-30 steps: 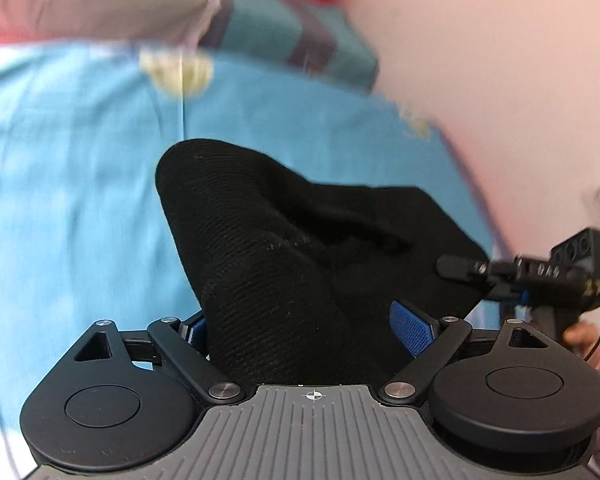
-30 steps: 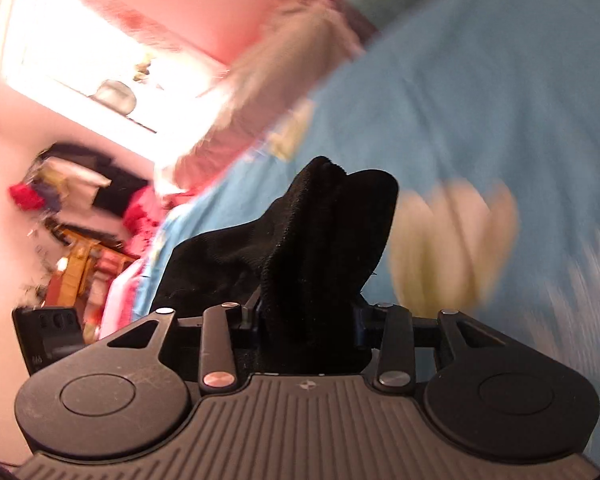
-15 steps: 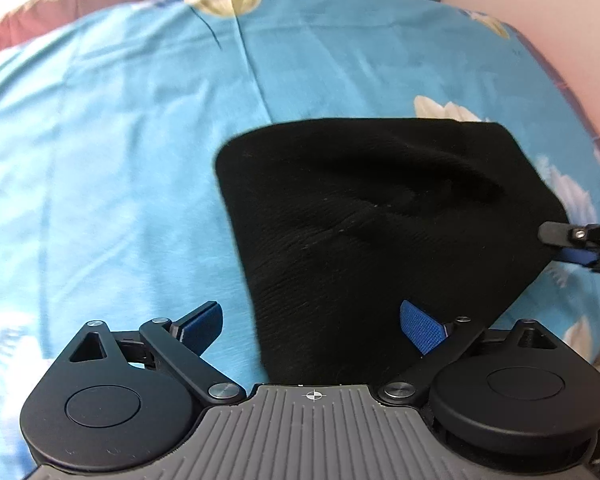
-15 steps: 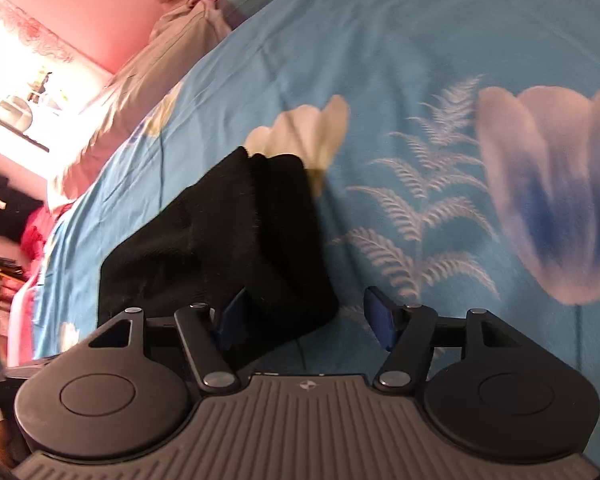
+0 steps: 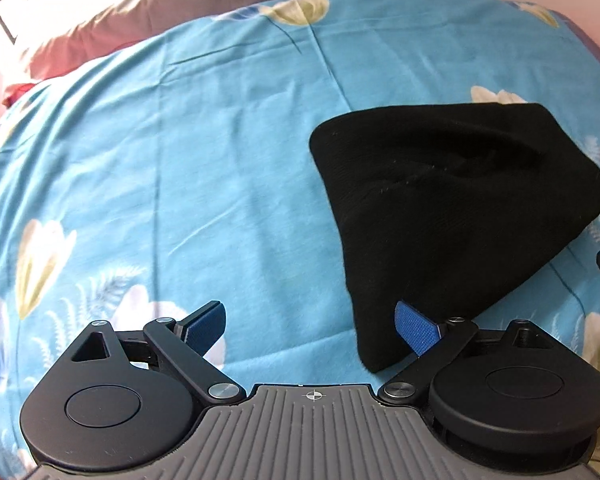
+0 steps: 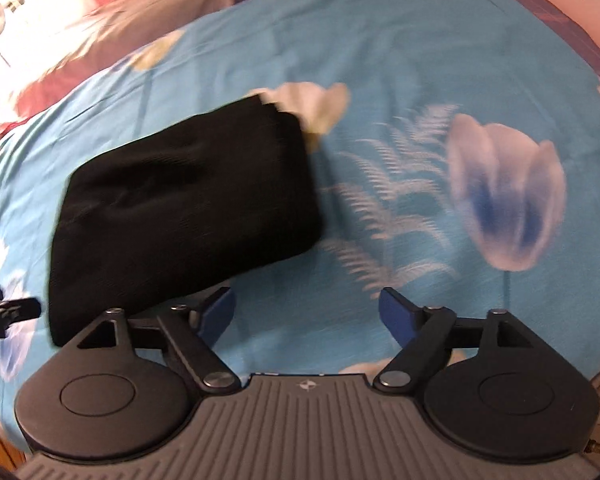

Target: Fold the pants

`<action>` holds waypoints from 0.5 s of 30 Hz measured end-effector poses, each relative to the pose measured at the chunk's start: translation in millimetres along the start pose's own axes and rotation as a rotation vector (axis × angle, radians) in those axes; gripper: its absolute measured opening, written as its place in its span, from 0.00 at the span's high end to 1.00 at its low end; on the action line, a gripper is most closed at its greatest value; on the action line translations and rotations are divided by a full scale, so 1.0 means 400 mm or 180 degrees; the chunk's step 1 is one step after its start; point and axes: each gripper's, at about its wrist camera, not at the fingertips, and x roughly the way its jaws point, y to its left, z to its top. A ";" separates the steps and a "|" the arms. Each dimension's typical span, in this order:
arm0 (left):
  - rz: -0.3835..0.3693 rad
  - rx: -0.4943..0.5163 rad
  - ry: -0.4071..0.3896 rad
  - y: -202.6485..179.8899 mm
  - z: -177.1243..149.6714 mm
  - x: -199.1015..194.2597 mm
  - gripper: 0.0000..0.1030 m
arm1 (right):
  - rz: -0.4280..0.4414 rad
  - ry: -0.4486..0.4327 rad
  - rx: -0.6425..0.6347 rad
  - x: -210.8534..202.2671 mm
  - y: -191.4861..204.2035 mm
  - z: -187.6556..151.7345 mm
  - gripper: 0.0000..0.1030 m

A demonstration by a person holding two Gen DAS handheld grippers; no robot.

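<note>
My left gripper [image 5: 314, 326] and right gripper [image 6: 306, 312] hover low over the bedsheet [image 5: 172, 160], both spread wide and empty. The black pants [image 5: 452, 200] lie folded into a compact bundle on the sheet, between the two grippers.

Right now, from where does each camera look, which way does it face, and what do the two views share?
Left wrist: sits on the left gripper, low over the bed, facing the pillows; its open fingers show, the right one at the edge of the pants.
Right wrist: sits on the right gripper, facing the same way; its open fingers show, with the pants to the left.
Shared: the folded black pants, the blue floral bed, the pillows.
</note>
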 end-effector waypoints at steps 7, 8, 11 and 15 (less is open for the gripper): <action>-0.0010 -0.0018 0.0093 -0.004 -0.021 -0.003 0.00 | 0.0046 0.0016 -0.0184 -0.018 0.091 -0.040 0.15; -0.0007 -0.0012 0.0099 -0.005 -0.025 -0.005 0.00 | 0.0024 0.0008 -0.0202 -0.021 0.099 -0.045 0.15; -0.0003 0.0005 0.0117 -0.013 -0.032 -0.004 0.00 | -0.0048 -0.0002 -0.0262 -0.029 0.118 -0.057 0.13; -0.0018 0.0012 0.0154 -0.024 -0.038 -0.004 0.00 | -0.0096 -0.0016 -0.0310 -0.034 0.125 -0.063 0.12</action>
